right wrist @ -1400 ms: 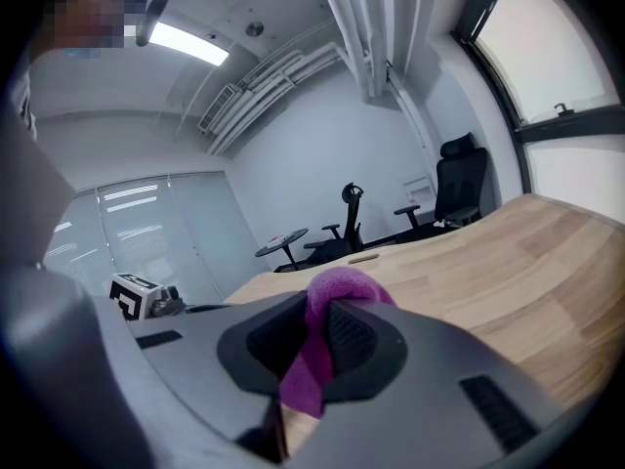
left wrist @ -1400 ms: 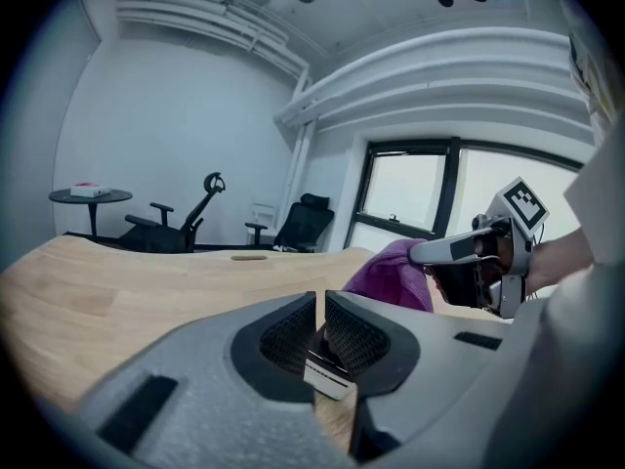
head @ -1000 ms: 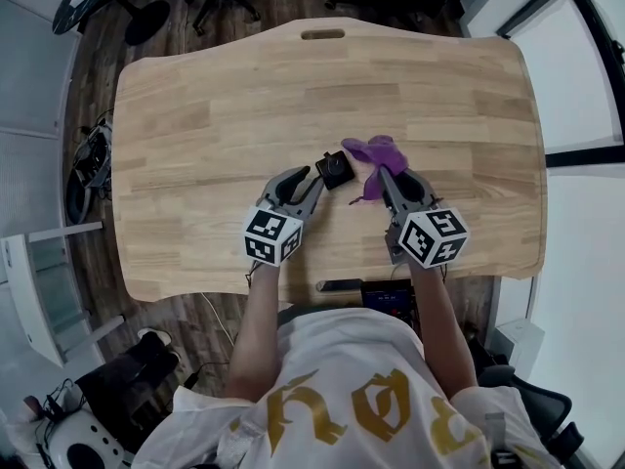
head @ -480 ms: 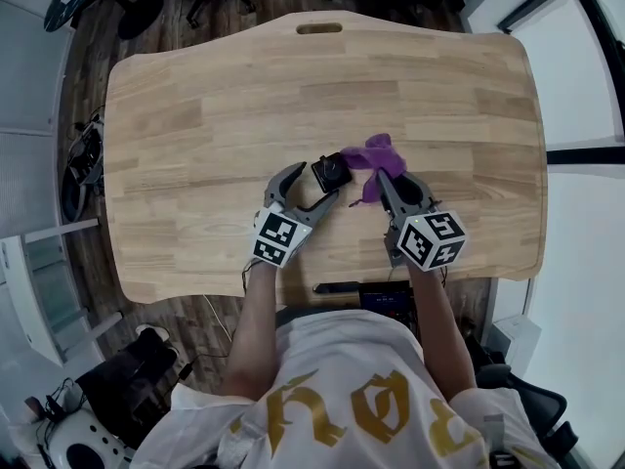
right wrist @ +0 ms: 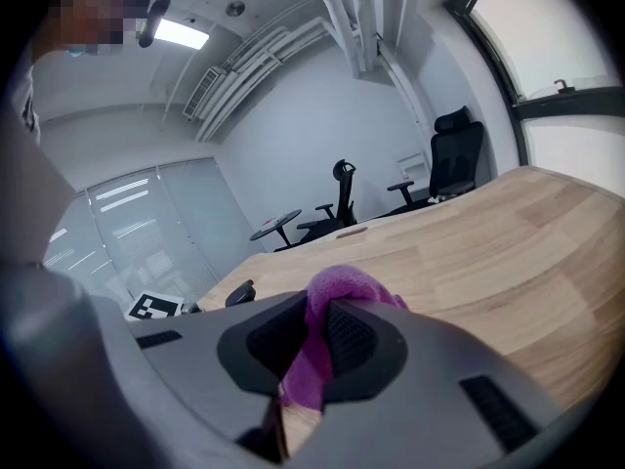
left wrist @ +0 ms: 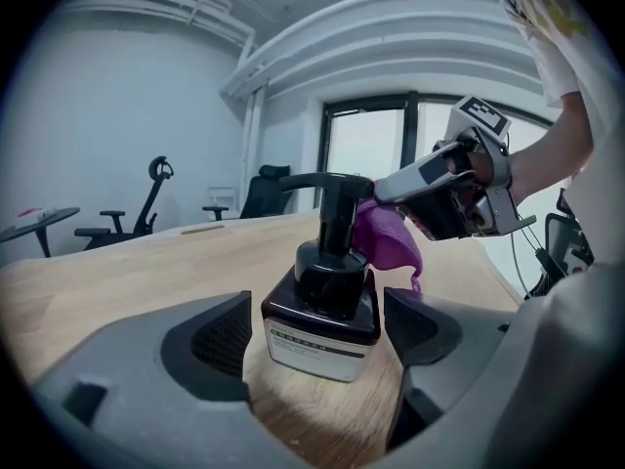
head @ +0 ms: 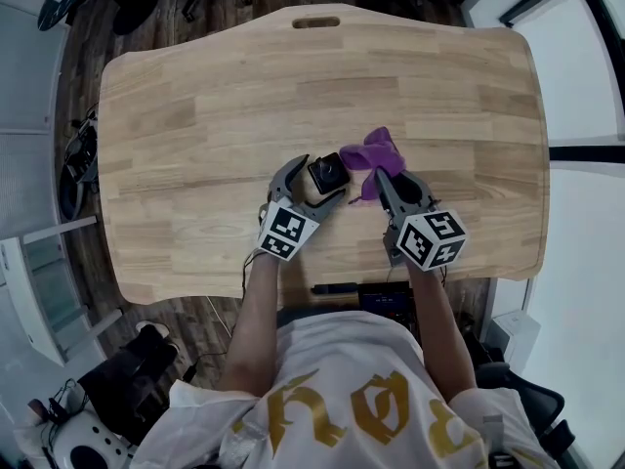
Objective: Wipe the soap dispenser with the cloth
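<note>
The soap dispenser (head: 329,172), a dark square bottle with a black pump and a white label, stands on the wooden table (head: 225,96). My left gripper (head: 317,180) straddles it. The jaws are opening and a gap shows on each side of the bottle (left wrist: 322,311), so neither pad touches it. My right gripper (head: 383,178) is shut on the purple cloth (head: 375,151), which bunches out past its tips just right of the pump. In the right gripper view the cloth (right wrist: 337,291) is pinched between both pads. The left gripper view shows the cloth (left wrist: 386,240) hanging right behind the pump head.
A dark device (head: 386,292) and cable sit at the table's near edge, by the person's body. Office chairs (left wrist: 146,203) stand beyond the far side of the table. A handle slot (head: 315,22) is cut in the far edge. Windows run along the right.
My left jaws have spread wide and slid forward to either side of the dispenser, rolling as they sank toward the table. The right gripper with the cloth has sunk slightly.
</note>
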The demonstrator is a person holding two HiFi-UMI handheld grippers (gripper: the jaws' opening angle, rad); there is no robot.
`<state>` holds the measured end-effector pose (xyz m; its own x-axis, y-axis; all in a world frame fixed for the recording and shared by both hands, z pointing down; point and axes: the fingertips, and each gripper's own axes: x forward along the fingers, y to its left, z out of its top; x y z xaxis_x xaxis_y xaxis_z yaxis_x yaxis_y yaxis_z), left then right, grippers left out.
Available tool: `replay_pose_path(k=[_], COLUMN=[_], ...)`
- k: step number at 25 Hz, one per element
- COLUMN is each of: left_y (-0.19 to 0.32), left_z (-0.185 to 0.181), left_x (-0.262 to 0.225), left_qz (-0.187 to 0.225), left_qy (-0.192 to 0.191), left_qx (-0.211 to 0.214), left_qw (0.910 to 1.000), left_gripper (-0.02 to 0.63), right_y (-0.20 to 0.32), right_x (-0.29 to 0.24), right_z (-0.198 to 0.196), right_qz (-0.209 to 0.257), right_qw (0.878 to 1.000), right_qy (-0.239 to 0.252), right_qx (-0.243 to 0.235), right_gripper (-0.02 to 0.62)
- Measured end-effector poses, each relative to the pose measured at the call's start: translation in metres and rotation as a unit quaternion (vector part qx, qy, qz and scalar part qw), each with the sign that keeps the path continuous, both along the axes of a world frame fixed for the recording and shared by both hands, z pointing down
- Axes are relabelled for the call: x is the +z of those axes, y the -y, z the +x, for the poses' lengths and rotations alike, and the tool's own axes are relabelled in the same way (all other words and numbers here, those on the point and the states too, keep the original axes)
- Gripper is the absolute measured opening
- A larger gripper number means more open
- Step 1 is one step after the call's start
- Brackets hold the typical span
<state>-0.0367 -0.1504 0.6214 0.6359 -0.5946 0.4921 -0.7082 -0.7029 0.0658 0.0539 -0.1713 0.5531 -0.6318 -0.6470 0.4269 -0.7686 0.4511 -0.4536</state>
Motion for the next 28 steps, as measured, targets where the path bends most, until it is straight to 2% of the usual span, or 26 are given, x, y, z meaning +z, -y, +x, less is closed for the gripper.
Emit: replay_pose_path(k=[7, 10, 18, 28], left_y=[0.004, 0.005, 0.012, 0.013], left_z=[0.007, 0.011, 0.020, 0.019], left_x=[0.008, 0.013, 0.011, 0.026], left_qz=[0.031, 0.031, 0.043, 0.005], left_qy=[0.033, 0.039, 0.027, 0.060], left_qx=[0.001, 0.008, 0.020, 0.037], left_qw=[0.9990, 0.9987, 0.9985, 0.9975], left_gripper=[0.385, 0.385, 0.383, 0.383], right_y=[0.002, 0.001, 0.004, 0.006], right_x=[0.007, 0.009, 0.012, 0.012], right_z=[0.001, 0.002, 0.007, 0.005], right_qz=[-0.007, -0.009, -0.014, -0.013], right_qw=[1.000, 1.000, 1.000, 1.000], right_qy=[-0.002, -0.004, -0.002, -0.002], right_qx=[-0.004, -0.003, 0.000, -0.003], right_gripper=[0.038, 0.038, 0.038, 0.038])
